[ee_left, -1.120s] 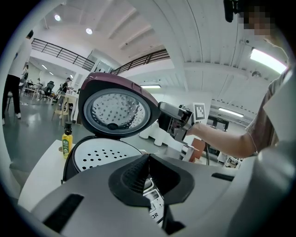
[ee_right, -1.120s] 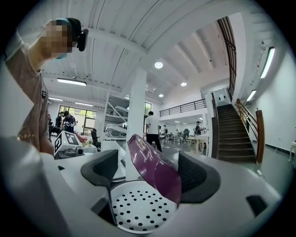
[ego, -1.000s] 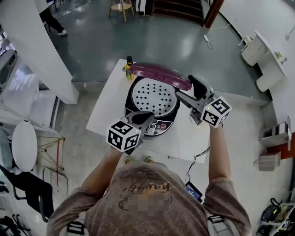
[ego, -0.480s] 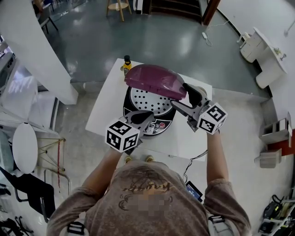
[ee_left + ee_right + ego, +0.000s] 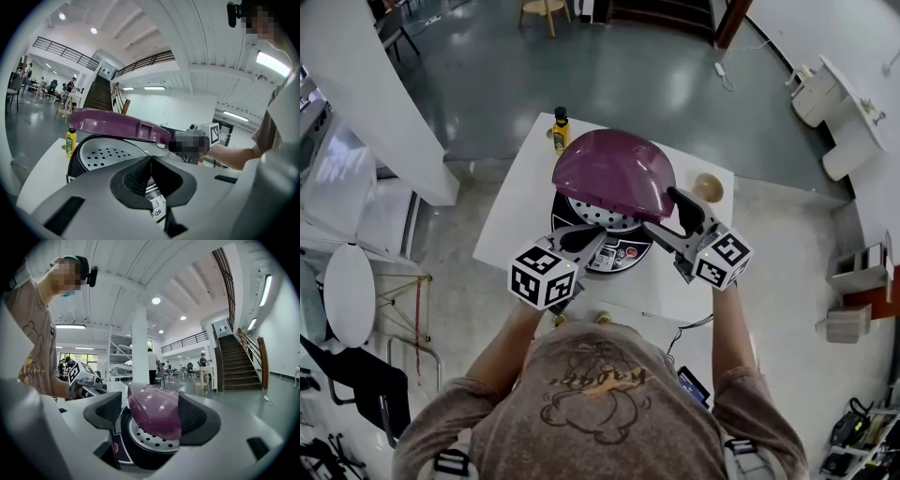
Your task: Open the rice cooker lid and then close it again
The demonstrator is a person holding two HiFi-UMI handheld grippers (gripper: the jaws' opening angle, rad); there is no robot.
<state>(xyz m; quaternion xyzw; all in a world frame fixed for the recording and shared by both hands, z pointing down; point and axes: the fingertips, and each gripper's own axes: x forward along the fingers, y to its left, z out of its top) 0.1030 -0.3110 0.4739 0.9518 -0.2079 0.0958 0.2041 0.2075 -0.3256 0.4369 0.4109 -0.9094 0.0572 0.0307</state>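
The black rice cooker stands mid-table, its purple lid hanging partway down over the perforated inner plate. My right gripper straddles the lid's right front edge. In the right gripper view the lid sits between the jaws, the right pad against it and a gap at the left pad. These jaws have just been closing a little. My left gripper is shut and empty just before the cooker's control panel. In the left gripper view its pads meet below the lid.
A small yellow bottle stands at the far left corner of the white table. A small round tan bowl sits at the far right. A cable hangs off the near edge. Open floor surrounds the table.
The lid has swung down from nearly upright to well over the pot. My right gripper came down and toward me with it. The left gripper stayed put.
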